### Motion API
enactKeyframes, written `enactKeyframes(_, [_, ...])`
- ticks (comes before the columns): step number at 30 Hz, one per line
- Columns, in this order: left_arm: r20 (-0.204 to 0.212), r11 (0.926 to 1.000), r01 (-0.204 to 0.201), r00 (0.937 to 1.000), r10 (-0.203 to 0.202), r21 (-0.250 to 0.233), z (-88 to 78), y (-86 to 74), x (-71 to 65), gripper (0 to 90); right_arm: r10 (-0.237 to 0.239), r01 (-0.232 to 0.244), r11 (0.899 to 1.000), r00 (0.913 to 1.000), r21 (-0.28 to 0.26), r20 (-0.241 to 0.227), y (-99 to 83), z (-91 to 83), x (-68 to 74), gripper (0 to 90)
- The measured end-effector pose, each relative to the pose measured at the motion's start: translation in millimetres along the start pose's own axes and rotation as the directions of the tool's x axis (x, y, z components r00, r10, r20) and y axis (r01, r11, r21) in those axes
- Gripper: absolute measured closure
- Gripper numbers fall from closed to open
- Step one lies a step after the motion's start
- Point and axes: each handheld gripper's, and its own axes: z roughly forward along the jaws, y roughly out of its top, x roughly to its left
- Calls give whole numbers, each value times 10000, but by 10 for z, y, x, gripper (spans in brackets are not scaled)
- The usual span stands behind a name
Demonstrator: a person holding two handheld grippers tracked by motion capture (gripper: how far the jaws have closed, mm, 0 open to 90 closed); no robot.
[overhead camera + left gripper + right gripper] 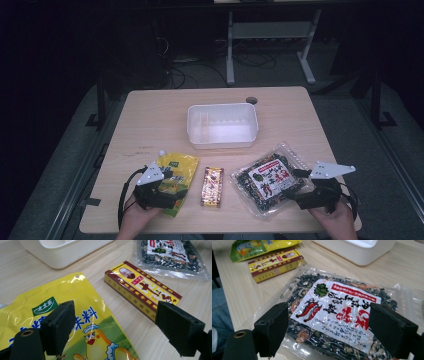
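Both grippers poised over packets, lower frame.
Left gripper (167,192) fingers spread above yellow pouch (175,175); right gripper (295,192) fingers spread over seaweed bag (267,180); nothing pinched.

In the high view the left gripper (167,192) covers the lower left part of the yellow pouch (180,167), and the right gripper (295,192) overlaps the near right corner of the clear bag (265,182). The print on the red box (212,186) beside the pouch is too small to read there. The person's hands are cut off by the bottom edge.

In the left gripper view the pouch (82,322) runs off the left and bottom edges, and the white tub (57,255) beyond it is cut by the top edge.

In the right gripper view the bag (337,312) runs off the bottom edge.
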Motion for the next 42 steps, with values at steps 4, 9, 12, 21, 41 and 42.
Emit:
enactKeyframes(4, [91,10000,47,9999,-48,14,26,12,10,162,44,-44,10000,10000,15,-56,-13,21,-15,163])
enactKeyframes(9, [155,10000,38,9999,-38,53,63,29,-2,164,276,-275,9996,9995,81,-127,-34,43,-55,163])
enactKeyframes(12, [169,10000,0,9999,0,18,65,44,-24,164,329,-329,9995,9993,7,-171,-38,43,-70,165])
enactKeyframes(21, [210,9999,-142,9997,141,16,61,57,-82,169,518,-517,9986,9986,68,-128,-2,69,-108,176])
enactKeyframes(41, [732,9965,-752,9947,725,353,185,248,-304,186,1237,-1263,9913,9901,369,661,193,37,-351,237])
enactKeyframes(42, [771,9962,-785,9942,754,377,202,264,-318,193,1283,-1320,9902,9889,462,752,199,30,-372,238])
